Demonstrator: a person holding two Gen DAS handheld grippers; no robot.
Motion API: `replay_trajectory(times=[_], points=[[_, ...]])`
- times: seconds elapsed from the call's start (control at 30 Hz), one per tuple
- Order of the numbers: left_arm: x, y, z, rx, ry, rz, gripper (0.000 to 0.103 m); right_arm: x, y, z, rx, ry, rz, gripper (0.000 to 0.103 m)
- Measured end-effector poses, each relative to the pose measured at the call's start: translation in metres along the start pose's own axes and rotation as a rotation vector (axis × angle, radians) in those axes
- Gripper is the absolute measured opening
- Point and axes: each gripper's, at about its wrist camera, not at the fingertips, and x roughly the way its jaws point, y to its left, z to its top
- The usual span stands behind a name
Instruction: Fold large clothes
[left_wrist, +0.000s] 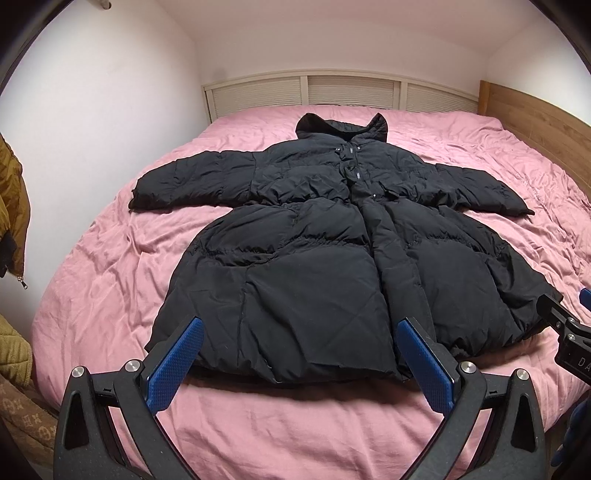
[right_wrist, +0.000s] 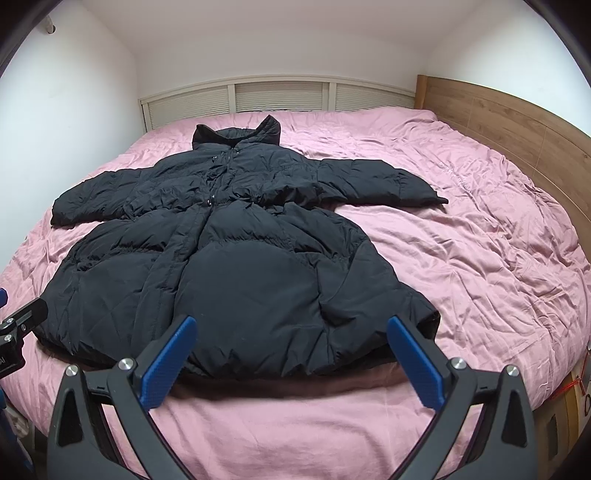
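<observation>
A long black puffer coat (left_wrist: 314, 236) (right_wrist: 229, 251) lies flat and face up on the pink bed (left_wrist: 92, 280) (right_wrist: 480, 258), hood toward the headboard, both sleeves spread out sideways. My left gripper (left_wrist: 299, 328) hovers open just above the hem, left of the coat's middle, its blue pads wide apart with nothing between them. My right gripper (right_wrist: 291, 326) is open too, over the hem's right part near the corner (right_wrist: 424, 314). Part of the right gripper (left_wrist: 565, 325) shows at the left wrist view's right edge.
A white slatted headboard (left_wrist: 340, 92) stands at the far end and a wooden panel (right_wrist: 517, 122) runs along the bed's right side. A brown jacket (left_wrist: 13, 206) hangs at the left wall, with patterned fabric (left_wrist: 22, 406) below it.
</observation>
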Motion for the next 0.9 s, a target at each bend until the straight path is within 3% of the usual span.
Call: replay_trajectory(times=[0.9], points=[[0.0009, -0.0004, -0.0021, 0.046, 0.040, -0.020, 0.102, -0.0089, -0.0005, 0.0008, -0.004, -0.009, 0.002, 0.103]])
